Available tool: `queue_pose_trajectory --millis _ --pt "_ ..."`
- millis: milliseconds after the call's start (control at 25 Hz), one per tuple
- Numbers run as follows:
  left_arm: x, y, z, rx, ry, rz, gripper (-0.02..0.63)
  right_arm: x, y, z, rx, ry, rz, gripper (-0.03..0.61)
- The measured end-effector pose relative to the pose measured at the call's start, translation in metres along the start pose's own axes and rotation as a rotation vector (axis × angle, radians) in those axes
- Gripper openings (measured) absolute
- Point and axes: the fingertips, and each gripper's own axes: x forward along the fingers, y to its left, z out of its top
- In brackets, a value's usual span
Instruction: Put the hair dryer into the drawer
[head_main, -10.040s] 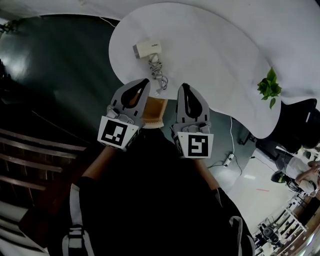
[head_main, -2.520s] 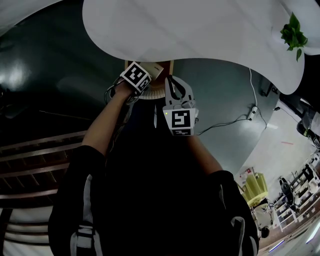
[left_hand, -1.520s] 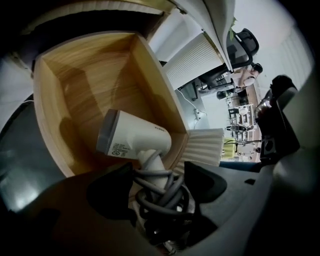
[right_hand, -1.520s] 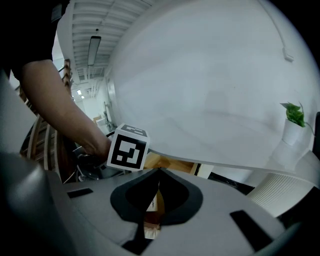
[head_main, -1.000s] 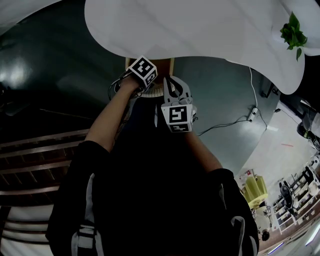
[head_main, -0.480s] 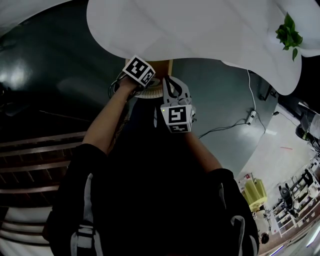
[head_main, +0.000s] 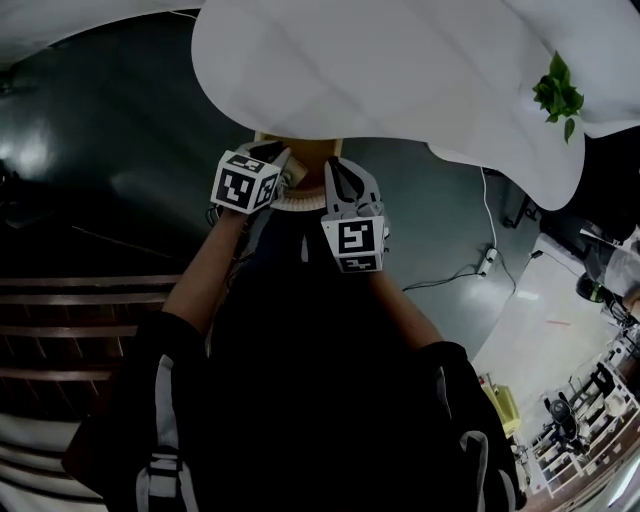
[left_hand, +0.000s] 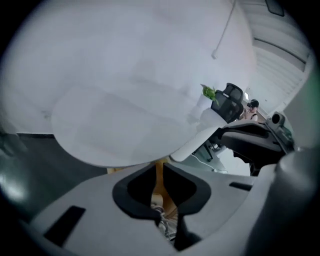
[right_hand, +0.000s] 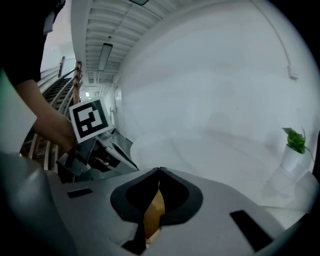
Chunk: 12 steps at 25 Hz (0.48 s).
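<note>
The wooden drawer (head_main: 300, 150) stands pulled out under the white table's (head_main: 400, 70) edge. In the left gripper view a coil of cord and a pale part of the hair dryer (left_hand: 161, 221) lie inside the drawer (left_hand: 159, 187), seen through the jaws. My left gripper (head_main: 284, 166) hangs above the drawer's left side. Its jaws (left_hand: 159, 167) are closing to a thin slit with nothing between them. My right gripper (head_main: 334, 166) is beside it over the drawer, shut and empty (right_hand: 159, 171), with the drawer's wood (right_hand: 152, 215) showing below.
A small potted plant (head_main: 556, 95) stands at the table's far right, also seen in the right gripper view (right_hand: 295, 142). Dark floor lies left of the drawer, and a stair rail (head_main: 90, 300) runs at the left. A white cable and socket strip (head_main: 487, 262) lie on the floor at the right.
My left gripper has lifted up out of the drawer and swung to the left, its marker cube now facing me. The right gripper has risen a little.
</note>
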Motion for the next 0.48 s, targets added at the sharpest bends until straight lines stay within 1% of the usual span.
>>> queue_pose_trajectory --millis 160,280,360,480 --pt "-0.049 -0.01 0.033 0.003 -0.205 0.04 0.009 -0.012 -0.008 0.04 0.006 -0.082 -0.026 0.023" --pt "-0.09 -0.018 0.062 0.048 -0.35 0.072 0.008 -0.02 -0.012 0.075 -0.008 -0.153 -0.038 0.023" --pt "-0.119 -0.025 0.078 0.08 -0.429 0.098 0.008 -0.028 -0.011 0.098 -0.016 -0.199 -0.044 0.023" --pt "-0.162 -0.035 0.101 0.106 -0.547 0.135 0.008 -0.044 -0.007 0.128 -0.015 -0.262 -0.047 0.023"
